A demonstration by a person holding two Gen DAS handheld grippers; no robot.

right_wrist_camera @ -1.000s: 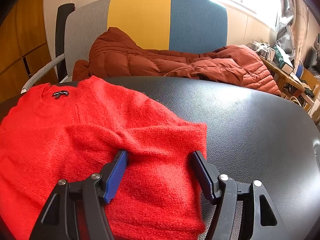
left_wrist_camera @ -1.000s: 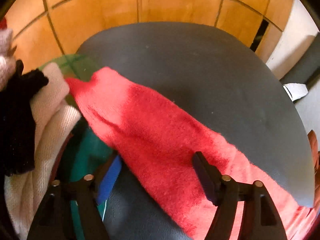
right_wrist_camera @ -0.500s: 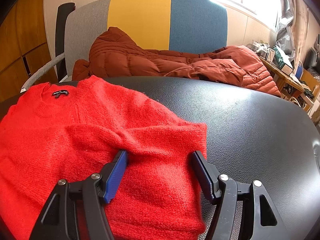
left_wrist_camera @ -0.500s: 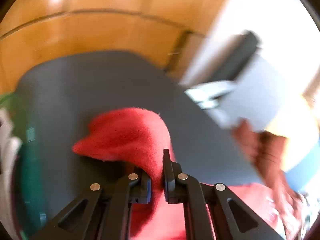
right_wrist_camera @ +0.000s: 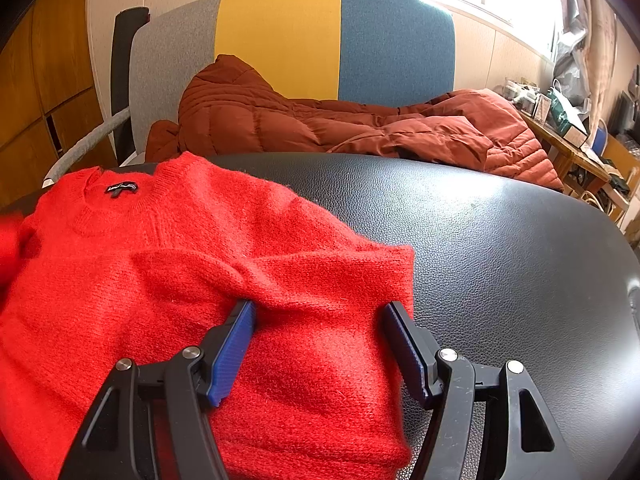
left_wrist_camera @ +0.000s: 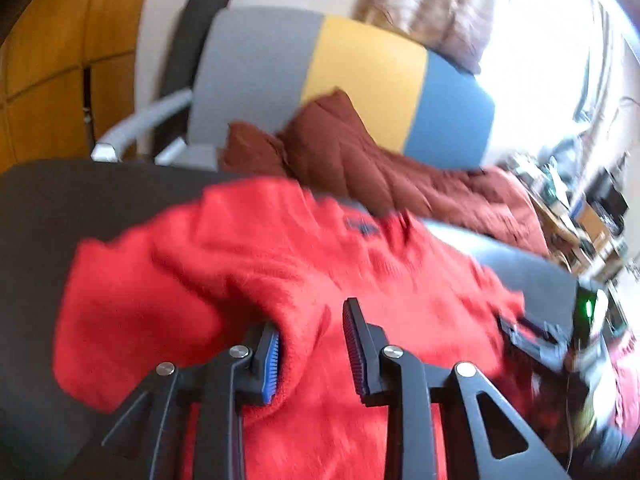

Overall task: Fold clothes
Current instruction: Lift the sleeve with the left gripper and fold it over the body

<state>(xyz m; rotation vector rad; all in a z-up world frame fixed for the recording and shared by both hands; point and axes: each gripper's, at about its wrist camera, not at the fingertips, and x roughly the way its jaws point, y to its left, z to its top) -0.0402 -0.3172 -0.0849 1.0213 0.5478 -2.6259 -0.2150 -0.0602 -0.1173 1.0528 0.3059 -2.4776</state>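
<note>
- Now we see a red sweater (right_wrist_camera: 208, 280) lying on the black table (right_wrist_camera: 500, 248), collar and dark neck label (right_wrist_camera: 121, 189) at the far edge, towards the chair.
- On its right side a sleeve (right_wrist_camera: 320, 276) is folded across the body, its cuff end near the garment's right edge.
- Our right gripper (right_wrist_camera: 320, 340) rests low on that folded part with its jaws spread wide; the knit lies between the pads, and we cannot tell whether they press on it.
- Our left gripper (left_wrist_camera: 310, 346) is over the sweater's left side, where the other sleeve (left_wrist_camera: 132, 320) lies bunched and folded inward over the body.
- Its jaws have just been opening and stand partly apart; a ridge of red knit sits between them, against the blue left pad (left_wrist_camera: 271, 364) and clear of the right one.
- In the blurred left view the right gripper shows at the far right edge.
- Behind the table stands a chair (right_wrist_camera: 280, 40) in grey, yellow and blue, with a rust-brown quilted jacket (right_wrist_camera: 328, 124) heaped on its seat.
</note>
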